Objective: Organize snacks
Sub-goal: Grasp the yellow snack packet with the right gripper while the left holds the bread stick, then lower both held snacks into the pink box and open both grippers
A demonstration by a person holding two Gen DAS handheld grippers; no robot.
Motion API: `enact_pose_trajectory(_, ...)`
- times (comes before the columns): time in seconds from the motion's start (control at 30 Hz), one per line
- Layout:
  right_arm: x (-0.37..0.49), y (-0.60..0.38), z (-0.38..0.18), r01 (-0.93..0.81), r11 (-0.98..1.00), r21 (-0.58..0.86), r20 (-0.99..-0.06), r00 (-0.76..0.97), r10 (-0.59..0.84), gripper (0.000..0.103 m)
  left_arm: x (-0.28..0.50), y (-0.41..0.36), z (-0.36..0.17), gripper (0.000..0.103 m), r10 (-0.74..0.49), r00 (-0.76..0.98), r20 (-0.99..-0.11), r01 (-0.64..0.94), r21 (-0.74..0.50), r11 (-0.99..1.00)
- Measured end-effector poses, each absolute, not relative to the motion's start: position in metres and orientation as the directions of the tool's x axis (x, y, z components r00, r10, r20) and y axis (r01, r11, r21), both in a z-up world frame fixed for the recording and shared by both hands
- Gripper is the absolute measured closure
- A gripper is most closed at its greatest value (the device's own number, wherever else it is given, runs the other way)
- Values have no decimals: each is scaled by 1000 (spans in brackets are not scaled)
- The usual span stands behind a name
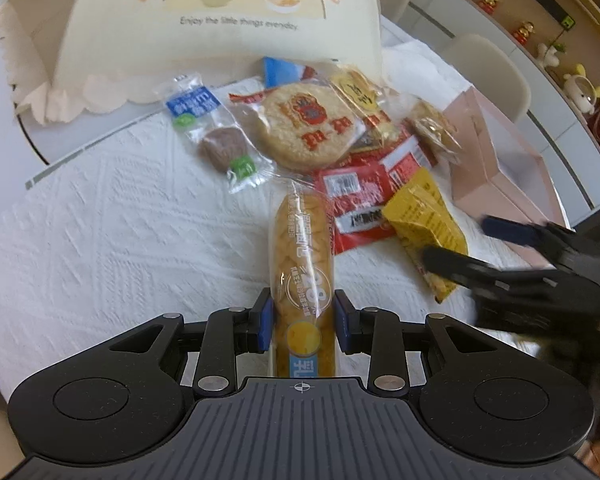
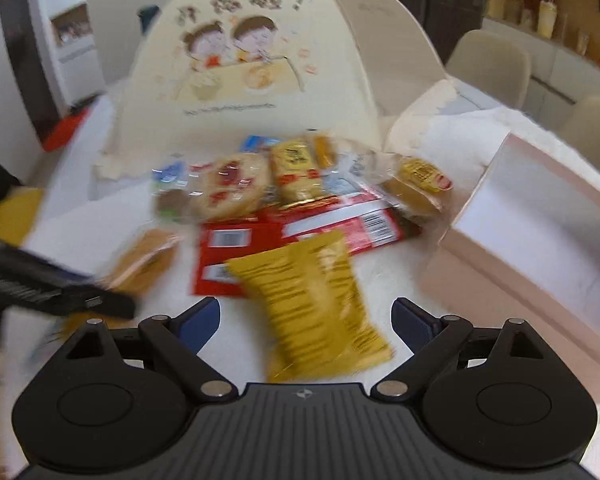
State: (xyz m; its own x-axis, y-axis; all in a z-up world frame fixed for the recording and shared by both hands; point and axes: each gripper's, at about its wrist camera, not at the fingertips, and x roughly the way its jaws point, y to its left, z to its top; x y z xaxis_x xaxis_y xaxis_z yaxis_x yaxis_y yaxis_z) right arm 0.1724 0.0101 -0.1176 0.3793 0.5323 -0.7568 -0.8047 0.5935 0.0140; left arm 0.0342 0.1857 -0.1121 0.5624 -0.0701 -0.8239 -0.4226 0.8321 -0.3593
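While snacks lie heaped before the cream box (image 1: 220,40) | left gripper (image 1: 302,320) clamps one orange pack (image 1: 302,248), held over the white cloth (image 1: 100,240) | right gripper (image 2: 306,316) spread wide around one yellow bag (image 2: 312,300), not gripping | two red packets (image 2: 284,236) behind bag | pink box (image 2: 540,240) right of heap, contents unseen

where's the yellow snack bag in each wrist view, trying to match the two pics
Left wrist view: the yellow snack bag lies right of centre on the white cloth, with the right gripper open around its near end.
Right wrist view: it sits low in the centre, between the open fingers, blurred.
Shared landmark: the cream cartoon box stands behind the snack pile in both views.
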Motion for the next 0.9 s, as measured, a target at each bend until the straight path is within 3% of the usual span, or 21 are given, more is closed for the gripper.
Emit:
enact_pose_trajectory(0.1, 179, 27, -135, -815, 579, -22, -788, 371, 492, 11, 35, 177, -111, 68, -92, 559, -824, -398, -364, 842)
enact_pose_trajectory(0.17, 184, 25, -139, -792, 611, 12, -802, 357, 479, 30, 37, 169, -109, 68, -104, 554, -826, -377, -360, 854)
enact_pose_trajectory(0.27, 184, -2, -125, -753, 638, 158, -796, 285, 533, 44, 41, 156, -108, 68, -129, 547, -827, -338, -359, 870)
enact_pose_trajectory(0.33, 180, -31, -115, -715, 658, 236, -788, 255, 560, 45, 44, 144, -106, 68, -156, 543, -825, -300, -364, 882)
enact_pose_trajectory(0.67, 132, -142, -93, -555, 825, 101, -814, 431, 390, 46, 68, 82, -103, 68, -306, 492, -815, -110, -407, 907)
enact_pose_trajectory(0.9, 122, -182, -65, -480, 869, 125, -742, 536, 402, 46, 128, 61, -29, 68, -386, 630, -674, 89, -431, 898)
